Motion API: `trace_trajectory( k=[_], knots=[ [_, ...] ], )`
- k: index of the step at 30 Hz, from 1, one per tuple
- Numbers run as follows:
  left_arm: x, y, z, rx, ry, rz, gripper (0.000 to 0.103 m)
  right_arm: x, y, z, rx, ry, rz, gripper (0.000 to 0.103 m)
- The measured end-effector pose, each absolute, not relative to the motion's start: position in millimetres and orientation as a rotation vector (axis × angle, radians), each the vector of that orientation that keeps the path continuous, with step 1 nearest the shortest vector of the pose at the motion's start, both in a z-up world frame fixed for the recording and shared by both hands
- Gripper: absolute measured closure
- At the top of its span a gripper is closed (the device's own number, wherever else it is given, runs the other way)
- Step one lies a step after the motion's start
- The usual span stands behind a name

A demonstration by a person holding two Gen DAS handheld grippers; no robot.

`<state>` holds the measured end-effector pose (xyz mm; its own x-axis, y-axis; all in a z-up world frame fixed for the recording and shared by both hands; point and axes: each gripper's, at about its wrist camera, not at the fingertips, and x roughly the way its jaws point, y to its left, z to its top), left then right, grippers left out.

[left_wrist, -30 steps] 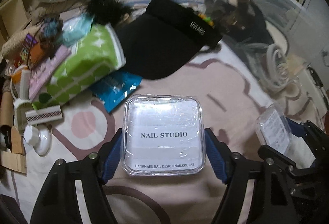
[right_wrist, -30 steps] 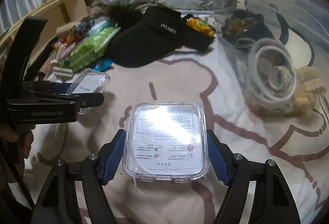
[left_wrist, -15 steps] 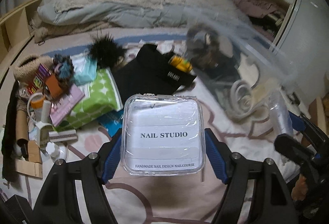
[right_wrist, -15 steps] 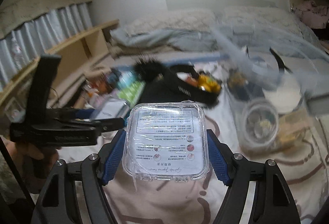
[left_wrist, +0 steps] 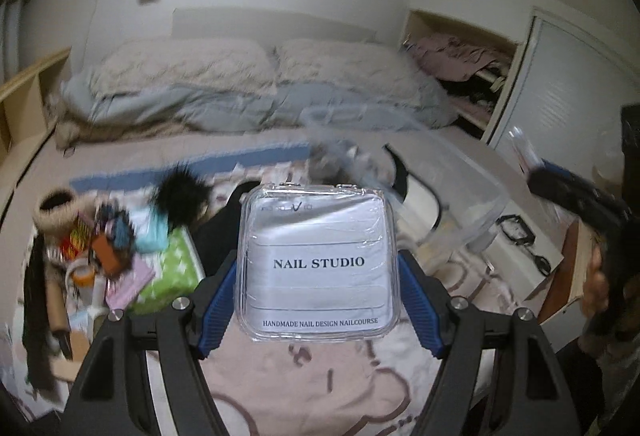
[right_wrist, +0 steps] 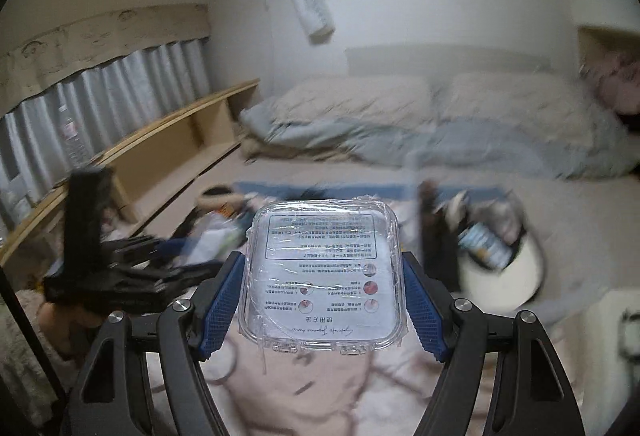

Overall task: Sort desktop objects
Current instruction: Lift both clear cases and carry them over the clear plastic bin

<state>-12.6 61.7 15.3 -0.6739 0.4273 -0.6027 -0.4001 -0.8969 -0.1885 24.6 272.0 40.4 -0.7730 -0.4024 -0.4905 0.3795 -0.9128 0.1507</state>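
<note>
My left gripper (left_wrist: 318,302) is shut on a clear square nail box (left_wrist: 318,260) labelled NAIL STUDIO, held high above the bed. Both blue pads (left_wrist: 218,306) press its sides. My right gripper (right_wrist: 322,302) is shut on a second clear nail box (right_wrist: 322,272), label side showing small printed instructions. In the right wrist view the left gripper (right_wrist: 120,268) shows blurred at the left edge. A heap of small items (left_wrist: 116,248), a green wipes pack (left_wrist: 172,268) and a black visor cap (left_wrist: 218,232) lie on the pink blanket (left_wrist: 304,388) below.
A clear plastic storage bin (left_wrist: 452,191) with cables and rolls stands right of the cap. Pillows and a grey duvet (left_wrist: 256,91) lie at the bed's head. A wooden shelf (right_wrist: 160,143) runs along the curtained left wall. An open wardrobe (left_wrist: 460,67) is at the right.
Both grippers have risen well above the bed with their boxes and tilted up, so the room's walls and pillows come into view. The grips on both boxes are unchanged.
</note>
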Motion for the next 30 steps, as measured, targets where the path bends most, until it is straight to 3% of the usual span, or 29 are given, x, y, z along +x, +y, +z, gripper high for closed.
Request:
trace_trajectory(
  k=[9,18,30],
  knots=[
    [-39,128,62,-0.793,-0.059,2.44,0.028,-1,324,74,0.606,-0.178,-2.774,0.027],
    [-78,191,53,-0.809,-0.126,2.311,0.028,-59,375,24,0.831,-0.284,-2.861,0.027],
    [-136,196,20,-0.896,-0.164,2.324,0.028,-134,385,-36,1.173,-0.263,-2.837,0.027]
  ],
)
